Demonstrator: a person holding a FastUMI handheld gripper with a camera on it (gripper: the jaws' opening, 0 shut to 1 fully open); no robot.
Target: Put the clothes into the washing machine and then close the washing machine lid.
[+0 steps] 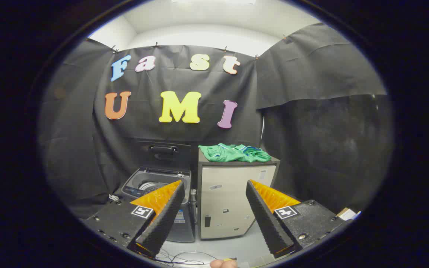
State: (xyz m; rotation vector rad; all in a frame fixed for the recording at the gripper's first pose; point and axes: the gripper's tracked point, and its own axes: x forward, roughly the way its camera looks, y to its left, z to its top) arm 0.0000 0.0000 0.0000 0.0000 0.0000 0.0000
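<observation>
Washing machine (158, 186), lid raised, at 10 o'clock beyond the tongs (214, 208); cabinet (233, 197) dead ahead carries the green clothes (237, 152) on top (12 o'clock). Tongs wide, empty. Risk: a shallow grasp could let loose fabric slip off.

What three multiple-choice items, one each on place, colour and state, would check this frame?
1. Where are the clothes?
A. on top of the cabinet
B. inside the washing machine
C. on the floor

2. What colour are the clothes mainly?
A. red
B. green
C. white

3. How is the washing machine lid?
A. shut flat
B. taken off and lying on the floor
C. raised, drum open

Answers: 1 A, they lie bunched on the cabinet beside the machine, beyond the fingers of the tool, which is open and holds nothing. 2 B, the fabric is green with some blue and white. 3 C, the lid stands upright behind the exposed drum.
</observation>
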